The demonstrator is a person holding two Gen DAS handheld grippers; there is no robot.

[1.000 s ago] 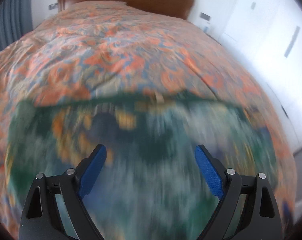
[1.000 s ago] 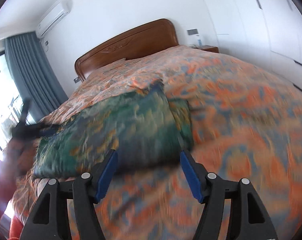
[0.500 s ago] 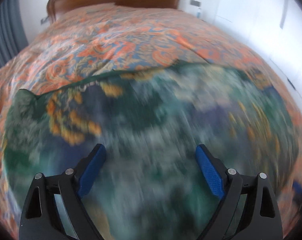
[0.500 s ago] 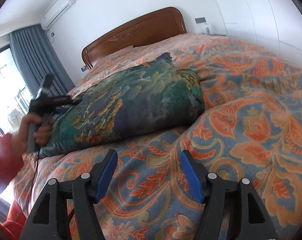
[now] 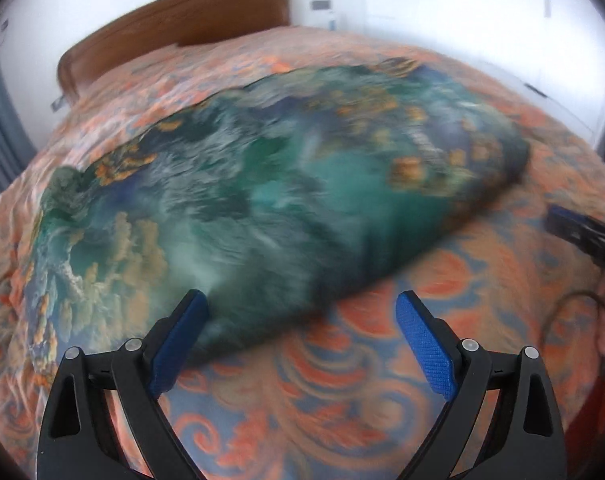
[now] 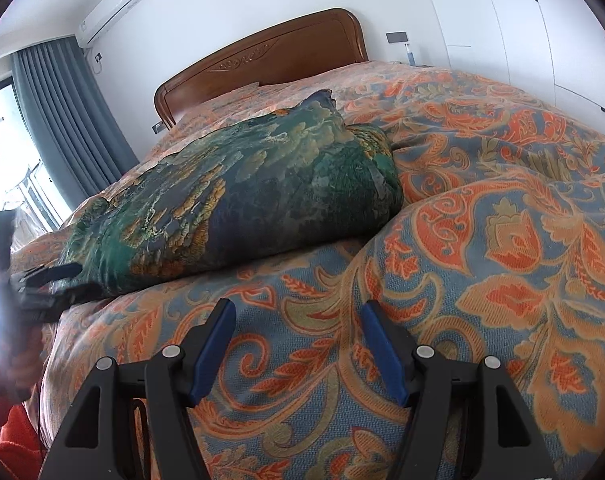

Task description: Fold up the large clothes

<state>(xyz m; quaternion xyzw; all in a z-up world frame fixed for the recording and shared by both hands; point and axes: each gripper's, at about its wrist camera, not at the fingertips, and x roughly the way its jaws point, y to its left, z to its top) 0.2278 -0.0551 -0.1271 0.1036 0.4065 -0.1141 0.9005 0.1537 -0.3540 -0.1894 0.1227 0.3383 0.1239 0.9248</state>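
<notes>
Green garment (image 6: 238, 204) lies folded, bulky, on the bed (image 6: 482, 240). Our left gripper (image 5: 302, 320) and right gripper (image 6: 298, 328) hang near its edge, jaws apart, holding nothing, likely ready for another fold.

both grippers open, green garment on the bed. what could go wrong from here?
1. The green garment lies bunched and thick on the orange bedspread; a pinch by the left gripper at its near edge may catch only some layers, or the bedspread too.
2. The right gripper hovers over bare bedspread, short of the garment, so closing here likely grabs bedding.
3. The left view is motion-blurred, so edge location is uncertain.
</notes>
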